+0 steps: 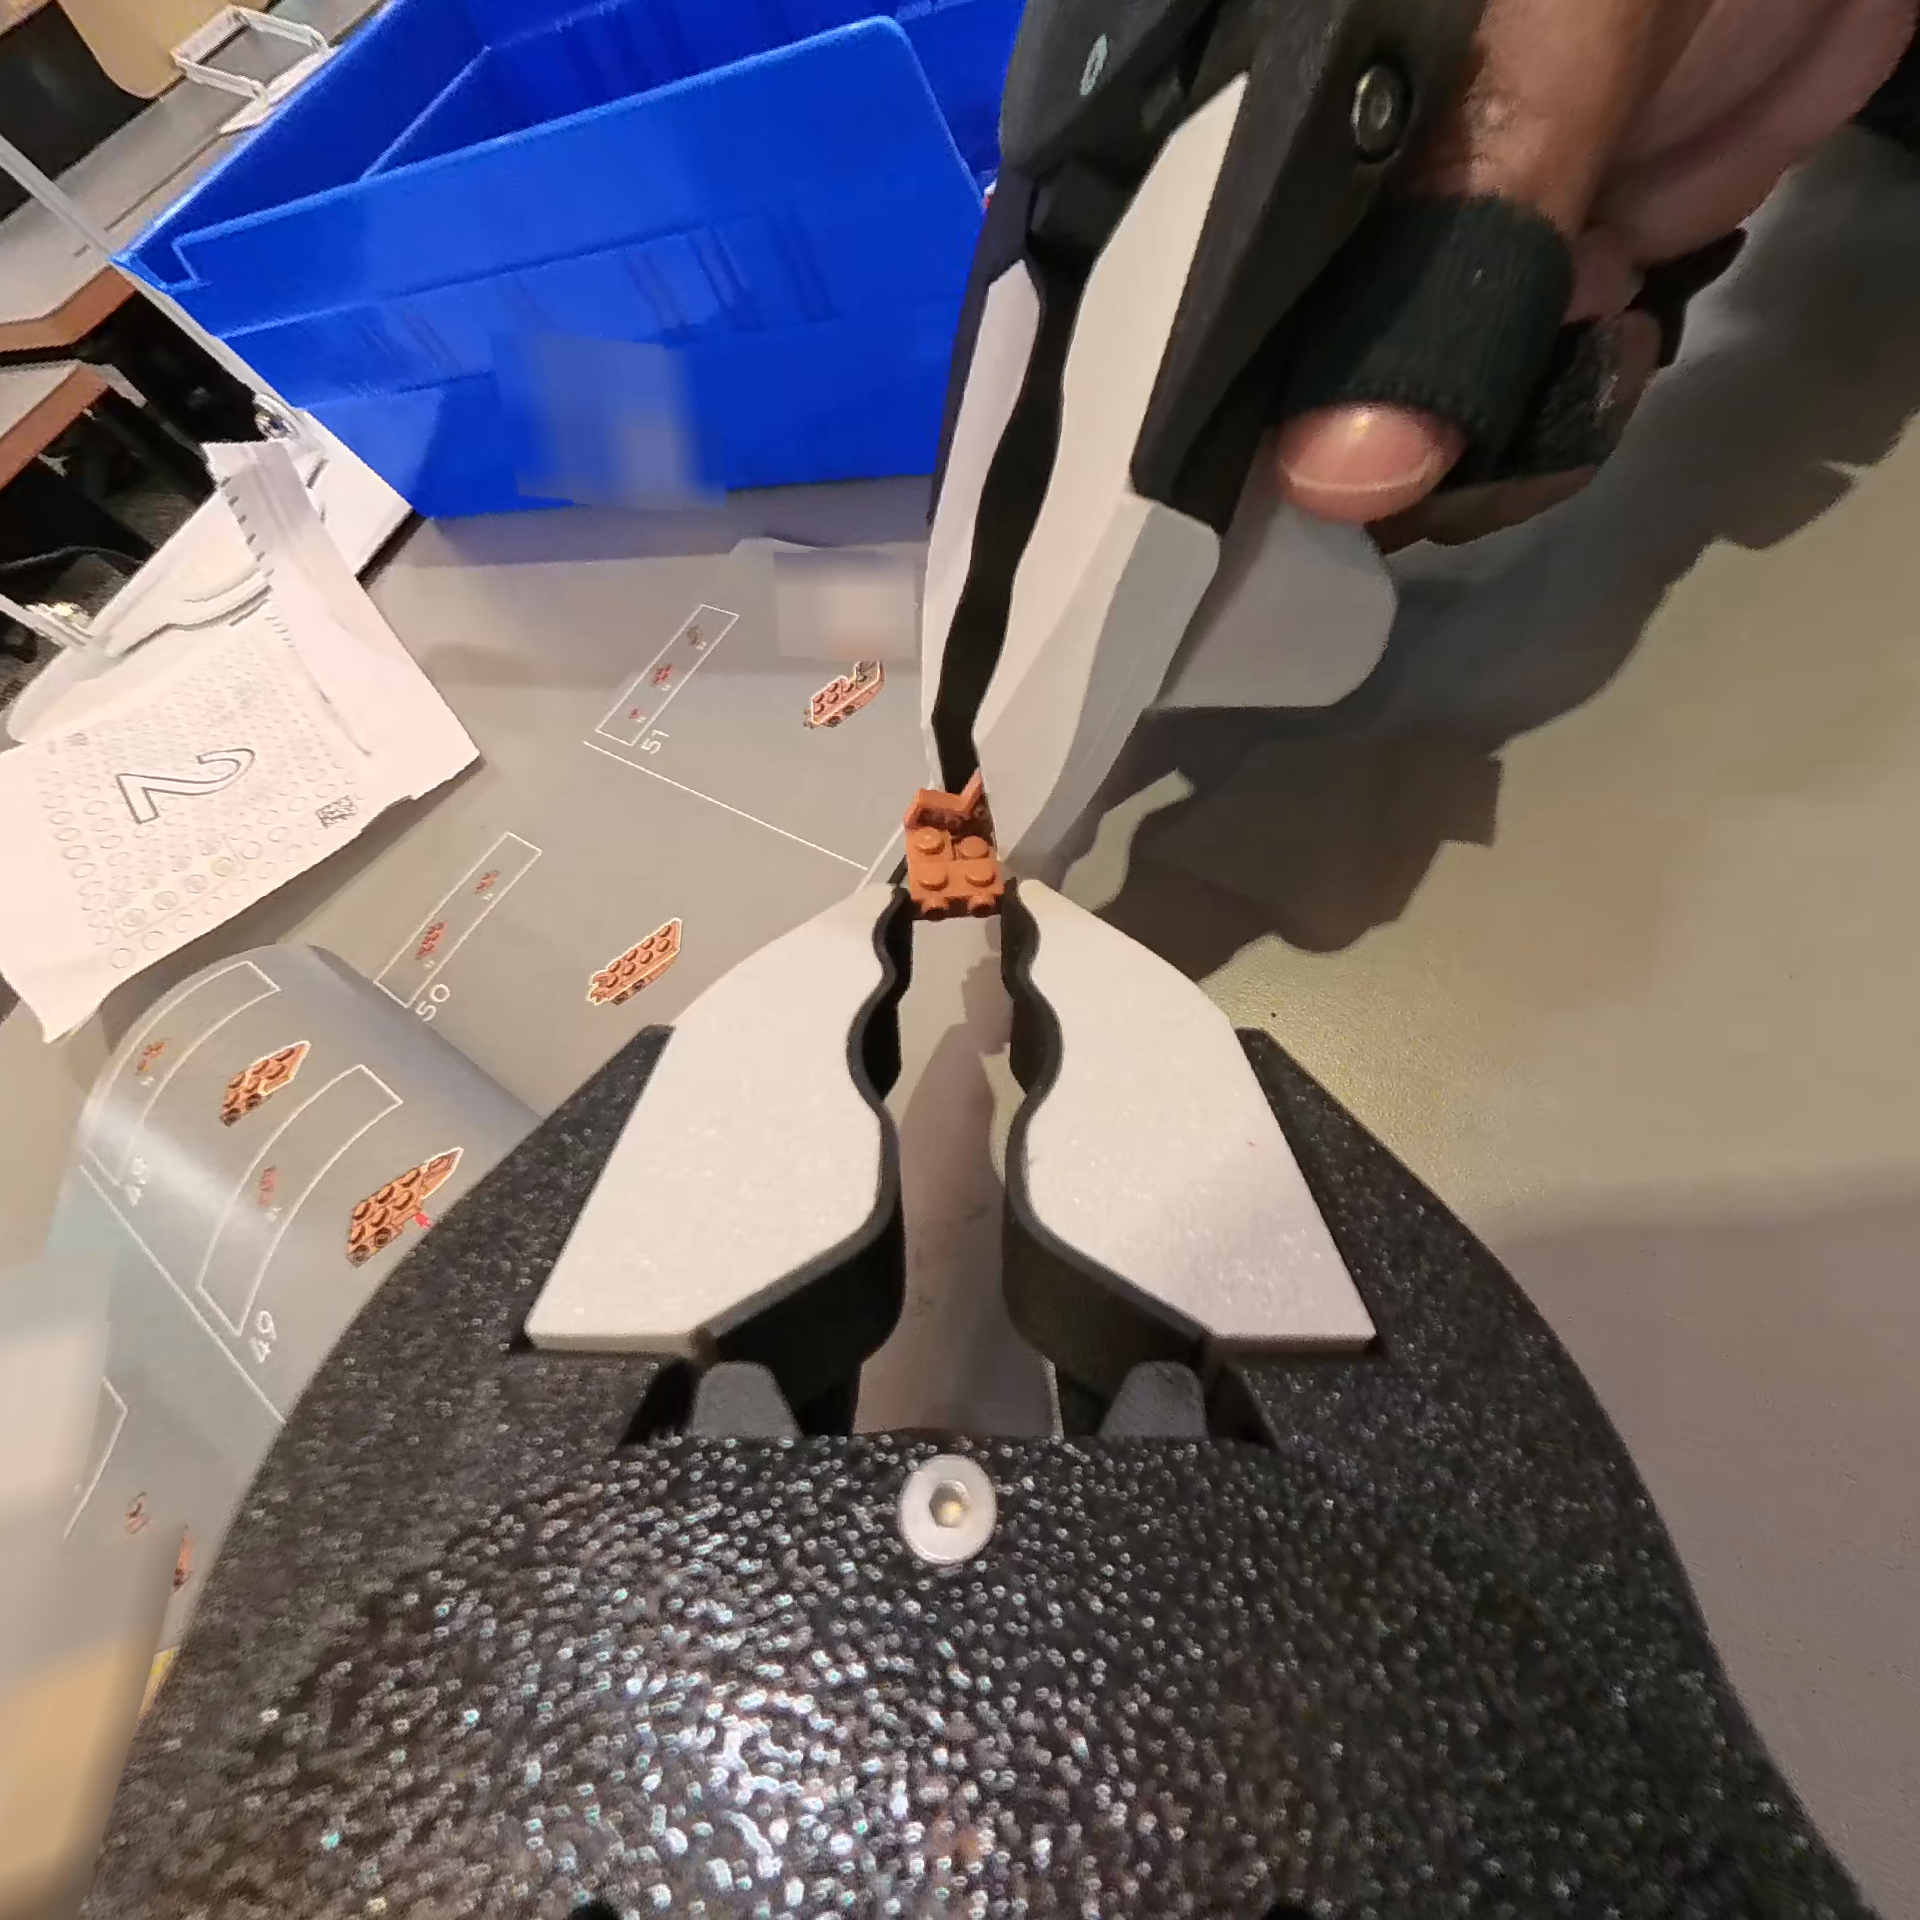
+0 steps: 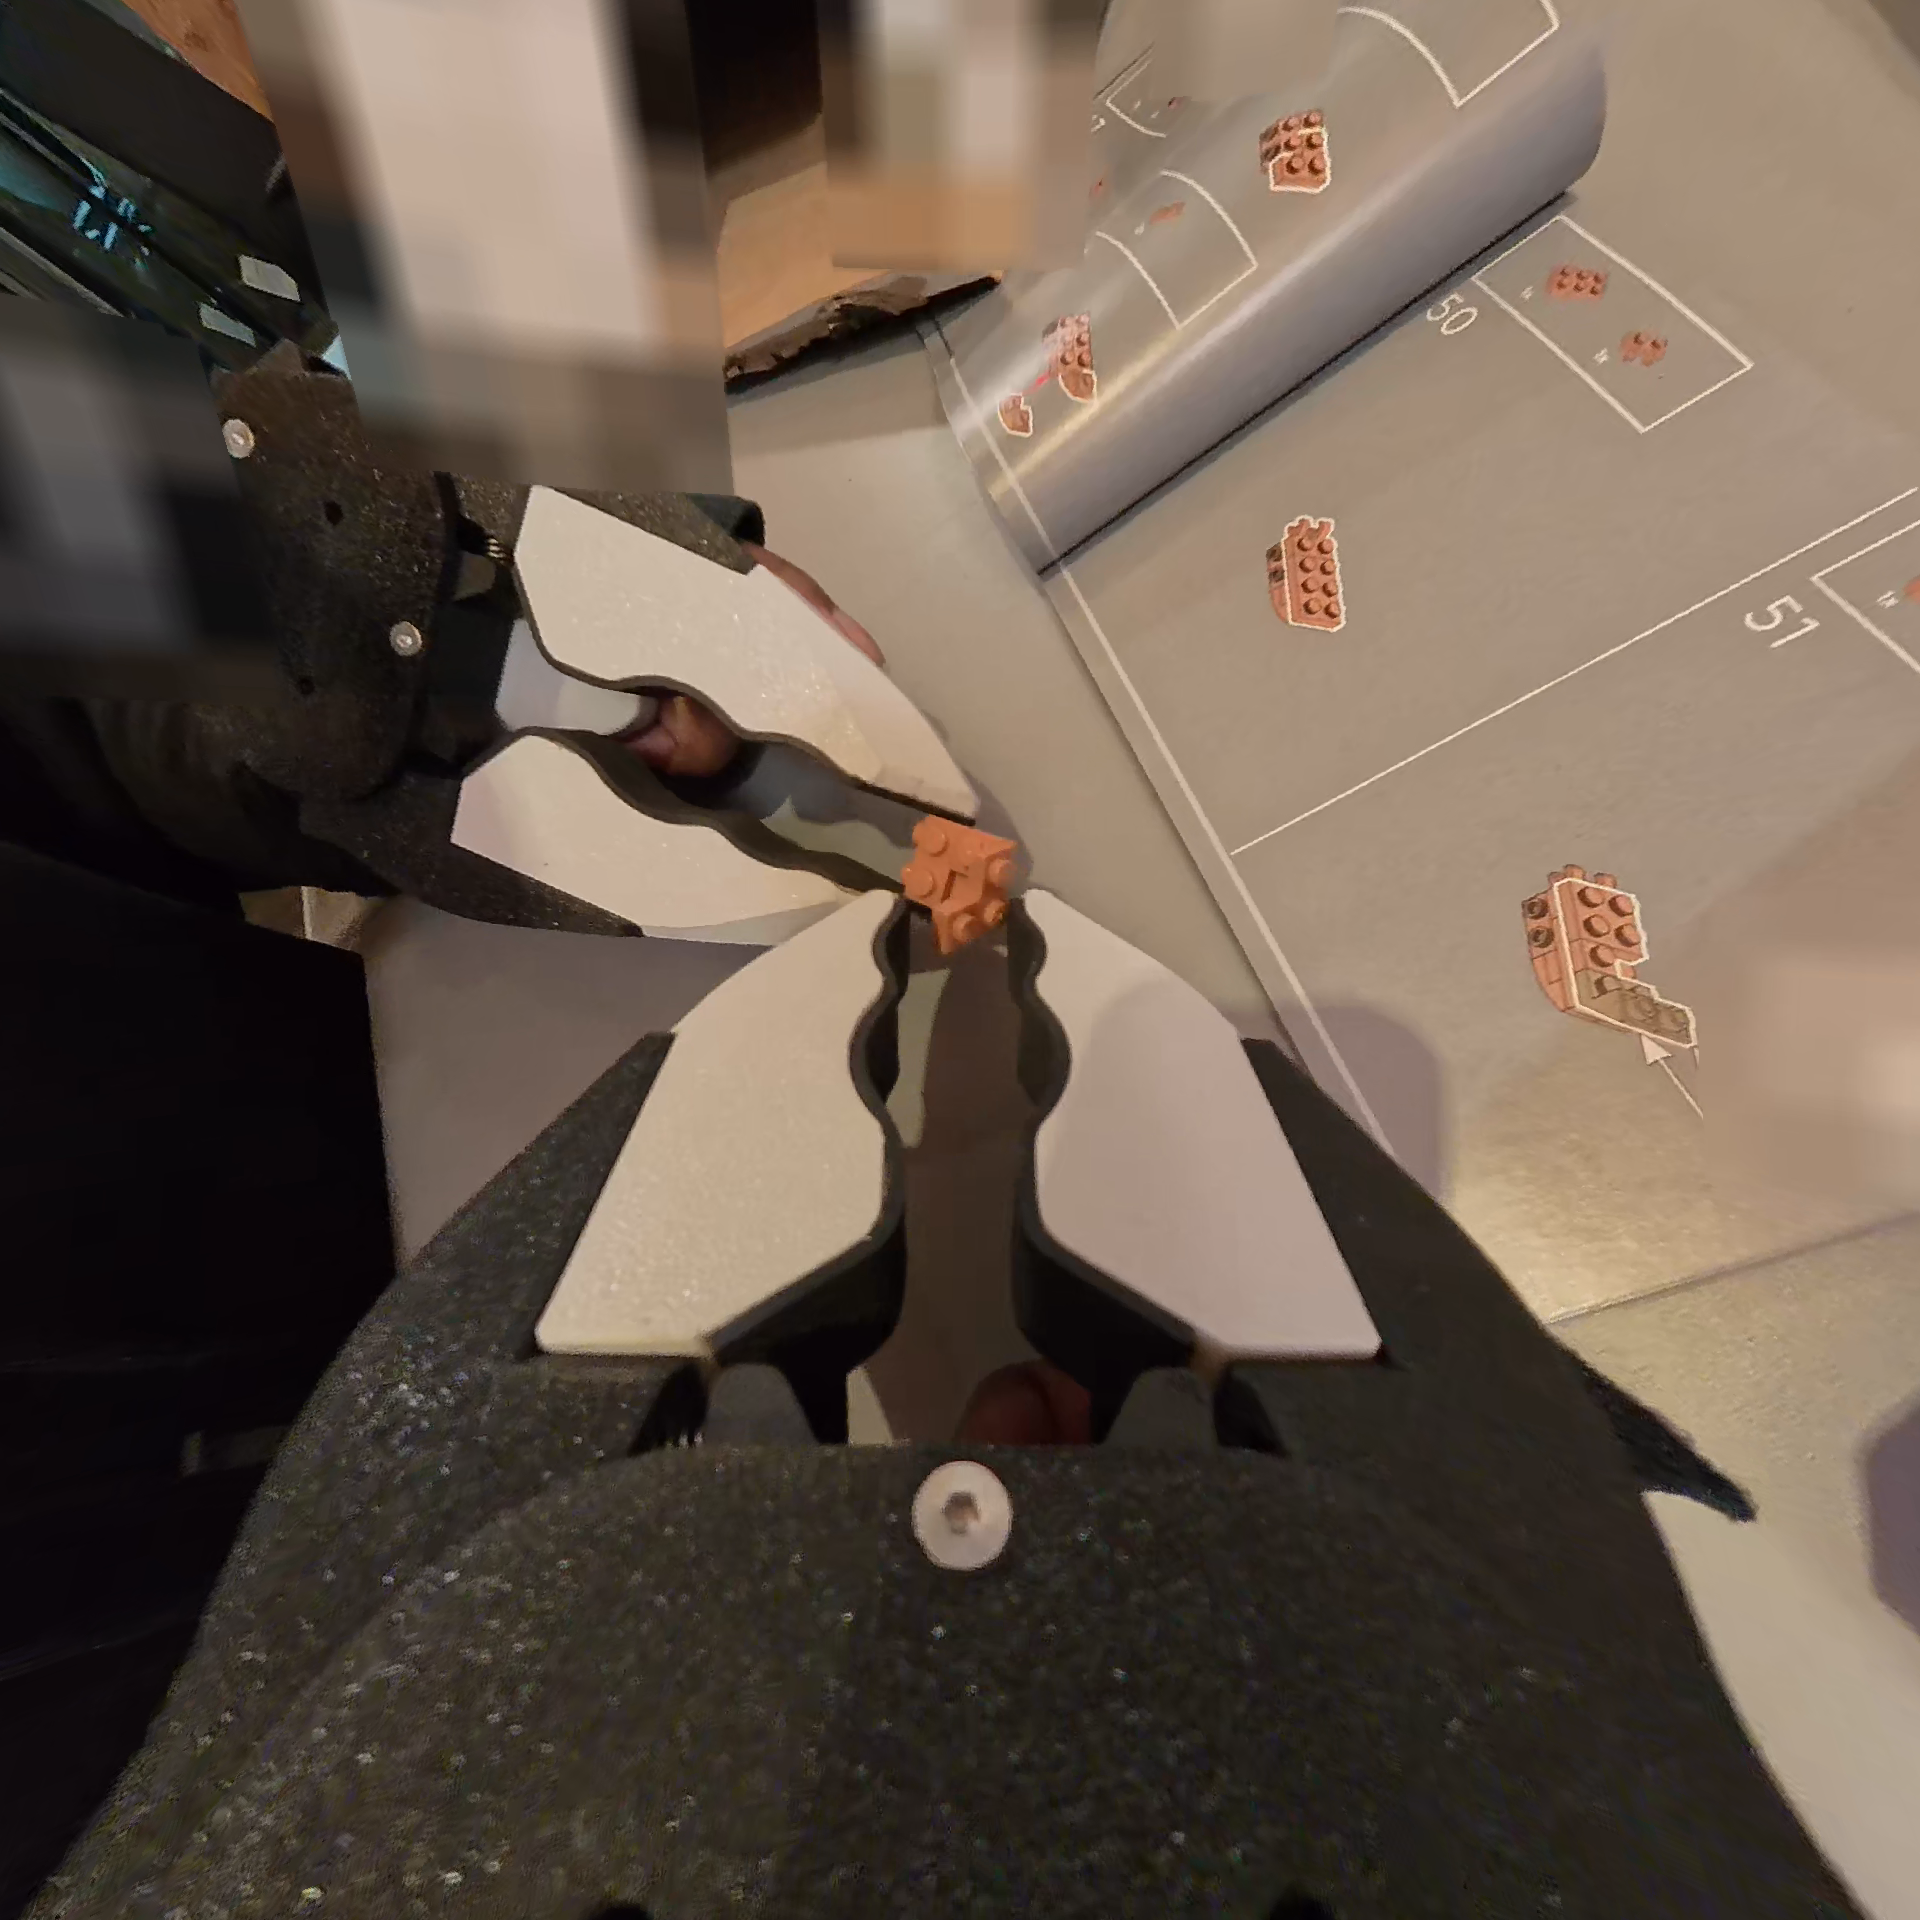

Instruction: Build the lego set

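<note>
**Two grippers pinching a small orange brick assembly above the counter**

The left gripper pinches the lower part of a small orange brick assembly between its fingers; the black pads press on both sides of the studded plate. The right gripper pinches the same assembly at its other end, entering from the top centre of the left wrist view and closing on the upper, bracket-like piece. In the right wrist view the assembly sits at frame centre, with the left gripper reaching in from the left edge. The assembly is held in the air, clear of the counter.

Surroundings: an open instruction booklet with printed brick diagrams lies flat below the assembly. A white perforated paper bag lies at the left of the left wrist view. Blue storage bins stand at the upper left.

Handling assessment: the assembly appears very light, rigid and hard-surfaced. Smooth plastic sides are likely to slip under an off-centre pinch. The joint between the pieces is probably the weak point; twisting may separate them. Recommended hold: flat opposing side walls, not the studs.
</note>
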The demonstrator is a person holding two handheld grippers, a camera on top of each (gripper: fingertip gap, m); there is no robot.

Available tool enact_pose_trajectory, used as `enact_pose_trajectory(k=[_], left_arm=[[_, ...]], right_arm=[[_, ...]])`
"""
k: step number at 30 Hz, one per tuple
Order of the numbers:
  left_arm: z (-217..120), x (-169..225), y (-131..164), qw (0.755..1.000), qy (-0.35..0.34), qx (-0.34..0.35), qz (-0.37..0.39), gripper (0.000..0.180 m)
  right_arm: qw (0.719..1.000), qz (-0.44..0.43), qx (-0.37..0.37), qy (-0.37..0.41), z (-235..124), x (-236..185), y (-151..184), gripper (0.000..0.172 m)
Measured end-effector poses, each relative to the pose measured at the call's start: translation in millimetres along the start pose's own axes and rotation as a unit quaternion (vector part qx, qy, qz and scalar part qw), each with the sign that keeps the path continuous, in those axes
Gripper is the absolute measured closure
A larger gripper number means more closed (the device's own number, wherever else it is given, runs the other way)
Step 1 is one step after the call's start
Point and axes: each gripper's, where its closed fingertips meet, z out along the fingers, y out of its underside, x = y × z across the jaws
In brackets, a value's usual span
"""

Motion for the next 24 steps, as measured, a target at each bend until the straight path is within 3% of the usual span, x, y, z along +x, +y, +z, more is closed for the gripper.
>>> enact_pose_trajectory(k=[15,24], left_arm=[[2,3,3,1.000,0.013,-0.012,0.005,0.165],[6,0,23,0.996,0.043,-0.075,-0.033,0.165]], right_arm=[[1.000,-0.010,0.001,-0.011,-1,-6,0,0.153],[0.978,-0.160,-0.048,0.122,-7,40,2,0.150]])
